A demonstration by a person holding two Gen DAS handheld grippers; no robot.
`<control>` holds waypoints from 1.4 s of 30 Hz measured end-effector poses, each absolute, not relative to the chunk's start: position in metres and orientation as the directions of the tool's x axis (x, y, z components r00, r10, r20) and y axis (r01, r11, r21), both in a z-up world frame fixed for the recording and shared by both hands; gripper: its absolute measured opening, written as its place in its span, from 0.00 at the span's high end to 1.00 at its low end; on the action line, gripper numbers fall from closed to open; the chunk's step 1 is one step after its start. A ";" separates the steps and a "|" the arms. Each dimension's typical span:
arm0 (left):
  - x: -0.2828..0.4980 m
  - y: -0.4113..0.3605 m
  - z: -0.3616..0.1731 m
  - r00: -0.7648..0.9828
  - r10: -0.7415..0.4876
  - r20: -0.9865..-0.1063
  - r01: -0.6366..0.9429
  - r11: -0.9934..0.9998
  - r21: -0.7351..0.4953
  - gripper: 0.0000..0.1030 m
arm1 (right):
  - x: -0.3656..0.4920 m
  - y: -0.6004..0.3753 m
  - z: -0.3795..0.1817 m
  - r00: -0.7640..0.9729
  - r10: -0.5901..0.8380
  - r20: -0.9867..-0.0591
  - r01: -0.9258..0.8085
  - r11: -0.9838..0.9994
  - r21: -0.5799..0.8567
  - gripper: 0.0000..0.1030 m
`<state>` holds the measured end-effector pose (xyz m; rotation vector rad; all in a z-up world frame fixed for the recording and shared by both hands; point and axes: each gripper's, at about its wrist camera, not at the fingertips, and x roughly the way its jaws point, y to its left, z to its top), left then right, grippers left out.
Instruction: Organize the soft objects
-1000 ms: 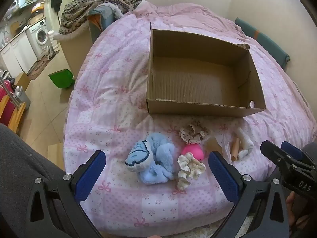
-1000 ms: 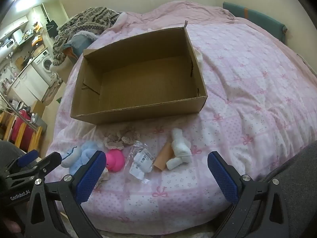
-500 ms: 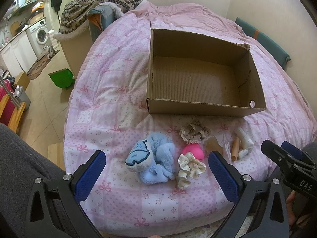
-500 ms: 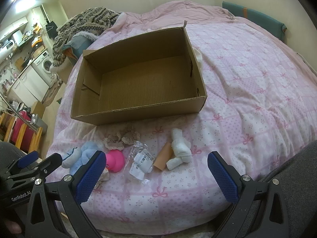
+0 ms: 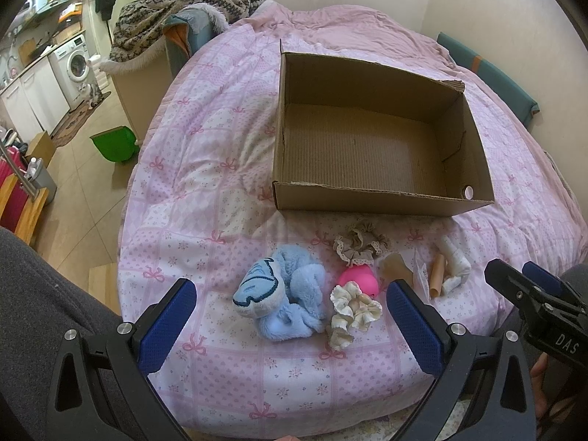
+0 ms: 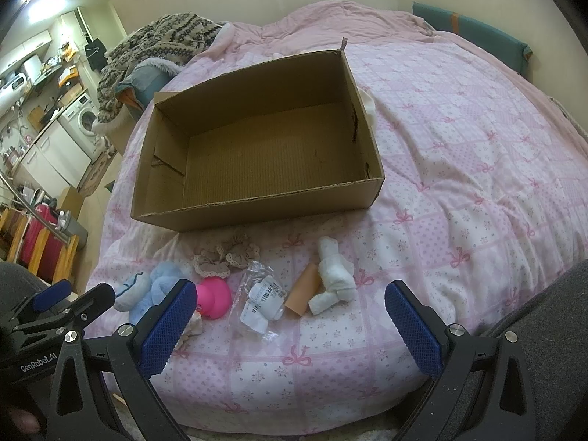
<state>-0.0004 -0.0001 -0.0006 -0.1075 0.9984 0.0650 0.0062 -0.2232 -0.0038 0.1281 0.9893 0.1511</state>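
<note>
An empty cardboard box (image 5: 375, 183) (image 6: 257, 205) lies open on the pink bed. In front of it lie a fluffy blue plush (image 5: 283, 303) (image 6: 147, 290), a beige lace scrunchie (image 5: 358, 244) (image 6: 226, 255), a pink soft ball (image 5: 358, 279) (image 6: 213, 297), a cream scrunchie (image 5: 351, 312), a clear plastic packet (image 6: 262, 296), a tan tube (image 5: 437, 275) (image 6: 303, 290) and a rolled white cloth (image 5: 455, 264) (image 6: 334, 275). My left gripper (image 5: 288, 321) is open and empty, just short of the plush. My right gripper (image 6: 290, 319) is open and empty, near the packet.
The bed's near edge (image 5: 294, 419) drops off just below the objects. A knitted blanket (image 5: 191, 3) is heaped at the far left. A green bin (image 5: 114, 145) stands on the floor at left. A teal cushion (image 5: 488, 73) lines the right wall.
</note>
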 end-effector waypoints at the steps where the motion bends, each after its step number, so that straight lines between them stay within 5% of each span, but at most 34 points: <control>1: 0.000 0.000 -0.001 0.540 0.005 -0.842 -0.104 0.993 -0.061 0.00 | 0.006 -0.223 -0.003 0.540 0.185 -0.821 -0.068 0.982 0.177 0.00; 42: 0.000 0.002 -0.003 0.540 0.004 -0.842 -0.105 0.993 -0.062 0.00 | 0.003 -0.221 -0.004 0.539 0.191 -0.820 -0.072 0.981 0.181 0.00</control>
